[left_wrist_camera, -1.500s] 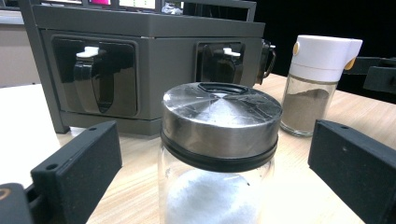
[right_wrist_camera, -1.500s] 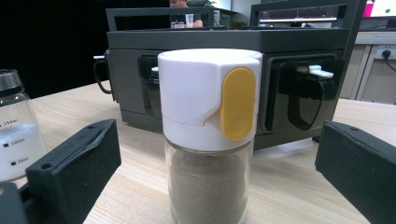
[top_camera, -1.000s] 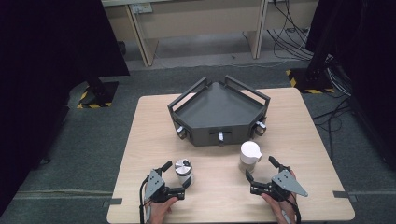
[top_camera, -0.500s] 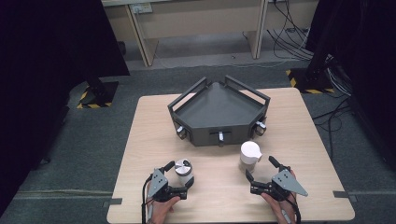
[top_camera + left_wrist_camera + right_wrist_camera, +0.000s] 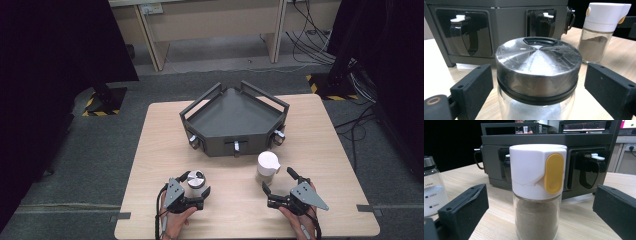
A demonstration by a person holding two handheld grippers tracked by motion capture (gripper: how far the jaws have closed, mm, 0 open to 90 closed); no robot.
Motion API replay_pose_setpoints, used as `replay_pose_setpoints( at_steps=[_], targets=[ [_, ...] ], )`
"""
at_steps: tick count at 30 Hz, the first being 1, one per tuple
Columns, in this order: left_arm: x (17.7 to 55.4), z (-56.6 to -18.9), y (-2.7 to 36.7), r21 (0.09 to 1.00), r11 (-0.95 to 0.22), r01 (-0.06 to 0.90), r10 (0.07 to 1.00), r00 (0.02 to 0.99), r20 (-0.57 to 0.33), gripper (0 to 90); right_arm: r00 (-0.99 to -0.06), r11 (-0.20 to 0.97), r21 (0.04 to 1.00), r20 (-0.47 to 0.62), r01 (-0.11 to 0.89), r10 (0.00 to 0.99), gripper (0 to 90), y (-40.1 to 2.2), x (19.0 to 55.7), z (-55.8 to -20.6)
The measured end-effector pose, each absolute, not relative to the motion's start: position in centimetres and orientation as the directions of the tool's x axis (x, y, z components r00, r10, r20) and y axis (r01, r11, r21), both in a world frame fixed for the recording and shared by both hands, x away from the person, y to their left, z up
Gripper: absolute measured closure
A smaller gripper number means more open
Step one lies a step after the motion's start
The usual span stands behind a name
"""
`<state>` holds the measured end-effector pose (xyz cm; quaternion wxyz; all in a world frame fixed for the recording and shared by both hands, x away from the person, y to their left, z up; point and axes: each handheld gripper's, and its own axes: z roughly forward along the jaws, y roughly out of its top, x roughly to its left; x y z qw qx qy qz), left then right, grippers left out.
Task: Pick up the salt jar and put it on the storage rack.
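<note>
left gripper: your left gripper [image 5: 196, 186] sits at the near left of the table, its jaws spread to either side of the steel-lidded jar [image 5: 196, 181]. they have just been closing in on it, but in the left gripper view a gap shows between each pad and the lid, so nothing is pinched.
steel-lidded jar: a clear glass jar [image 5: 537, 82] with a brushed metal cap that has a black pouring slot at its far edge. it stands upright on the table between your left jaws, holding a white powder.
right gripper: your right gripper [image 5: 280, 184] rests at the near right of the table, jaws spread wide, with the white-capped shaker [image 5: 268, 166] standing just ahead between them. in the right gripper view both pads stand well clear of the glass.
white-capped shaker: a glass shaker [image 5: 537, 192] with a white plastic top and a yellow oval tab on its side, filled with a brown powder. it stands upright, near the front wall of the rack.
rack: a dark grey, wedge-shaped tray [image 5: 235, 120] with raised rails sits at the middle of the table beyond both jars. its front faces carry recessed pockets with white-tipped latches [image 5: 457, 18].
table: a light wooden top [image 5: 155, 135].
jars to each other: well apart, the steel-lidded one at your left, the shaker at your right and a little farther from you.
</note>
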<state>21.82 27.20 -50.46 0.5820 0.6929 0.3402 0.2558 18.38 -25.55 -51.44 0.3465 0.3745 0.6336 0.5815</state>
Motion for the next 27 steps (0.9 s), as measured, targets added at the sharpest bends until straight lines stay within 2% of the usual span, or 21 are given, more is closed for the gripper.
replay_pose_setpoints(
  at_steps=[11,19,27],
  targets=[
    [22.21,-50.14,26.8,0.971,-0.103,0.214,0.782,0.621,-0.054,16.7,-0.482,0.039,0.997,0.0,0.072,0.876,0.4,-25.47,18.39,-51.47],
    [22.27,-49.89,26.42,0.968,-0.129,0.216,0.786,0.617,-0.033,29.8,-0.482,0.037,0.997,0.003,0.074,0.876,0.4,-25.41,18.4,-51.46],
    [22.44,-50.0,26.55,0.97,-0.133,0.205,0.771,0.636,-0.029,30.3,-0.483,0.039,0.997,0.002,0.074,0.876,0.4,-25.37,18.39,-51.46]
  ],
)
